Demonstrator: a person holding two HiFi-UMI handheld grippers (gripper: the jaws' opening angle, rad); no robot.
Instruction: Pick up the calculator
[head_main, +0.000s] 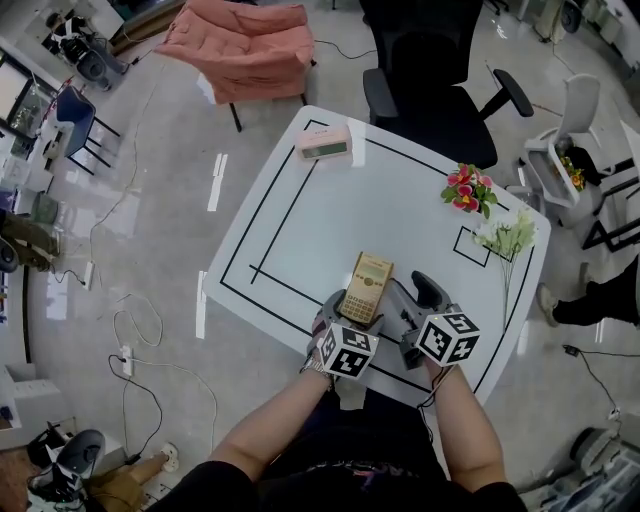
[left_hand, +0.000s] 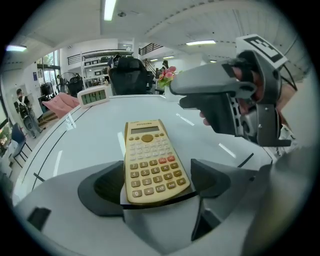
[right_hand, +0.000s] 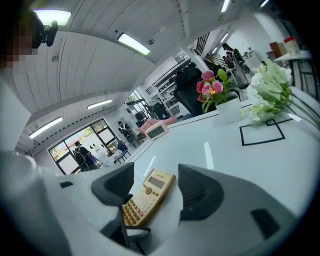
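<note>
A beige calculator (head_main: 365, 288) lies near the front edge of the white table (head_main: 400, 210). Its near end sits between the jaws of my left gripper (head_main: 352, 312). In the left gripper view the calculator (left_hand: 151, 160) fills most of the span of the left gripper (left_hand: 155, 182), whose wide-open pads do not press its sides. My right gripper (head_main: 418, 295) hovers just right of the calculator, seen as a grey body (left_hand: 182, 95) pointing left. In the right gripper view the calculator (right_hand: 149, 196) shows between the open jaws of the right gripper (right_hand: 157, 187), closer to the left one.
A pink desk clock (head_main: 324, 143) stands at the table's far edge. A pot of pink flowers (head_main: 466, 188) and a bunch of white flowers (head_main: 508, 238) lie at the right, by a small taped square (head_main: 470, 245). A black office chair (head_main: 430, 90) stands behind the table.
</note>
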